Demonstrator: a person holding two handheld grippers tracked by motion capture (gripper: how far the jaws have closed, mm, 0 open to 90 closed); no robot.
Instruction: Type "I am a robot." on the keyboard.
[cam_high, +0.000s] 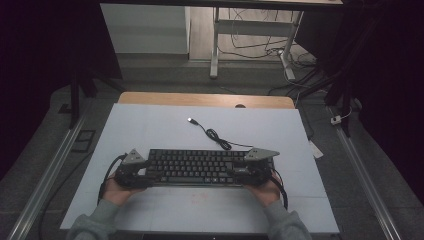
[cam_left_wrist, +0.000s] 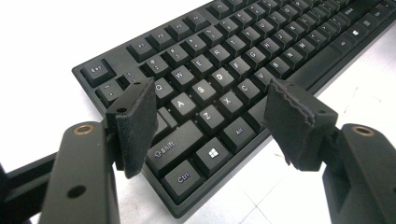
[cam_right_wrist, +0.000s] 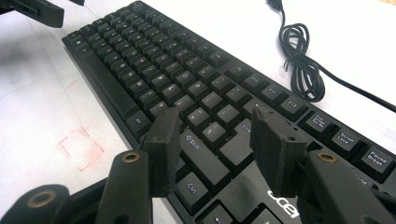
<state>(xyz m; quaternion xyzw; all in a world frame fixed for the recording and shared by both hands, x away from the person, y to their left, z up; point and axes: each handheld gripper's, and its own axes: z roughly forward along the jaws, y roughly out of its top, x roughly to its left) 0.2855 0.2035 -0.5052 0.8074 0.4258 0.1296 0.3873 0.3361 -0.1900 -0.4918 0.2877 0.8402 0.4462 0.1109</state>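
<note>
Black and flat, the keyboard (cam_high: 192, 167) lies across the near middle of the white bench (cam_high: 150, 130), its cable (cam_high: 216, 136) coiled just behind it. At its left end the left gripper (cam_left_wrist: 210, 109) stands wide over the Shift and Ctrl keys, gripping nothing. At its right end the right gripper (cam_right_wrist: 212, 140) is also parted, pads clear of the keys.

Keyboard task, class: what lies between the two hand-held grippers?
In the high view, the black keyboard spans the stretch between the left hand-held gripper and the right hand-held gripper.
</note>
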